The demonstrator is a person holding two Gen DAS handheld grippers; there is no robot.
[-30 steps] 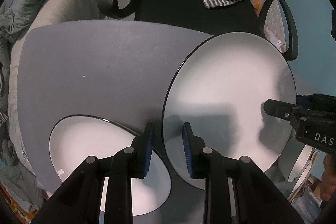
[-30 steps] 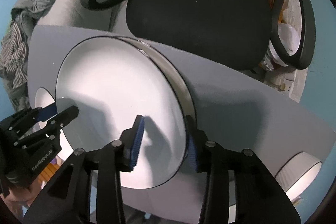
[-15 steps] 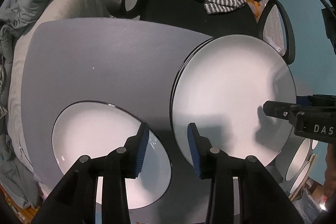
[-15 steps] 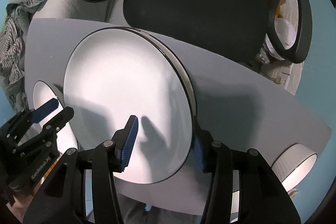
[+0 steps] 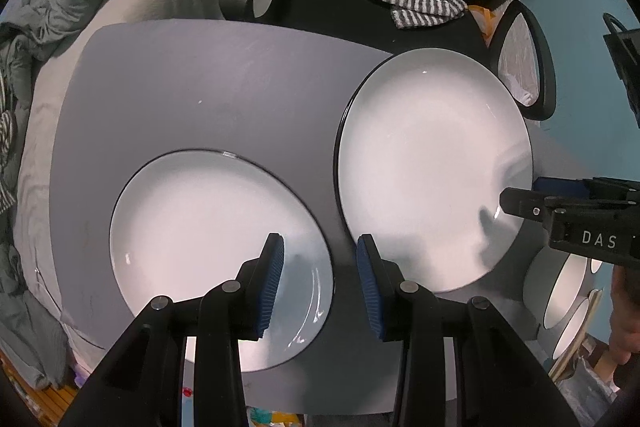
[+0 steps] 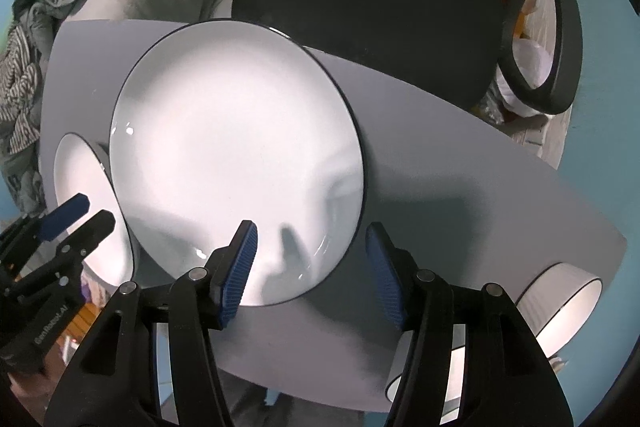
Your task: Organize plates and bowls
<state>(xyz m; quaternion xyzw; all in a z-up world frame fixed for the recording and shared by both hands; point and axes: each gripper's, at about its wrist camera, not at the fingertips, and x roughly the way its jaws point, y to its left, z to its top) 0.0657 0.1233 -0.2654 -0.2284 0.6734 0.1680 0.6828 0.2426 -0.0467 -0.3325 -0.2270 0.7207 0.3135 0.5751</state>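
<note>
On the grey table (image 5: 208, 75), the left gripper (image 5: 320, 283) hangs half-open and empty by the smaller plate (image 5: 200, 227), while the right gripper (image 6: 310, 275), its jaws just widening, straddles the bigger plate's (image 6: 224, 155) rim without pressing, a bowl (image 6: 568, 307) farther right.

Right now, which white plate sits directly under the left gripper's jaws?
The smaller plate, alone at the table's near left; the left gripper hangs over its right rim. The larger plate lies right of it.

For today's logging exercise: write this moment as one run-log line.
left gripper: open, empty | right gripper: fingers just opening, astride big plate rim | small plate: flat on table
</note>
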